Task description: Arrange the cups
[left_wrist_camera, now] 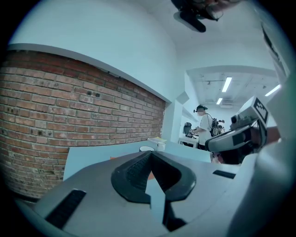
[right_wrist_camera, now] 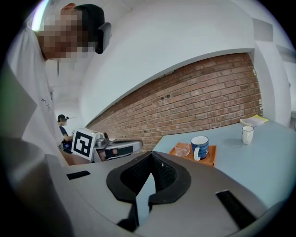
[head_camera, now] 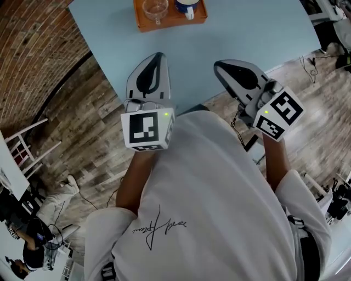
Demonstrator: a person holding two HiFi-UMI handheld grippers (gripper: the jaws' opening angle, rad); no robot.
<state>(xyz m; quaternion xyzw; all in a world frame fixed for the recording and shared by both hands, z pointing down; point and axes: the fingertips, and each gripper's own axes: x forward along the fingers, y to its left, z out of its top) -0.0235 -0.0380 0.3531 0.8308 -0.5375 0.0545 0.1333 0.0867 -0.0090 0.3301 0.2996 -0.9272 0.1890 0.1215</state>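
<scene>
An orange tray [head_camera: 143,22] sits on the light blue table [head_camera: 109,33], at its far side in the head view. It carries a clear glass cup [head_camera: 155,10] and a blue mug [head_camera: 186,6] with a white handle. The right gripper view shows the glass cup [right_wrist_camera: 182,149], the blue mug [right_wrist_camera: 200,147] and the tray [right_wrist_camera: 212,156], plus a white cup [right_wrist_camera: 248,134] standing further off on the table. My left gripper [head_camera: 159,55] and right gripper [head_camera: 217,65] hover at the table's near edge, both shut and empty, well short of the tray. The jaws meet in both gripper views, left gripper [left_wrist_camera: 150,155] and right gripper [right_wrist_camera: 151,154].
A brick wall [right_wrist_camera: 199,99] runs along the table's left side. A white chair [head_camera: 24,148] stands on the wooden floor [head_camera: 93,126] to the left. A yellowish pad [right_wrist_camera: 253,120] lies at the table's far end. A person [left_wrist_camera: 203,122] stands in the background.
</scene>
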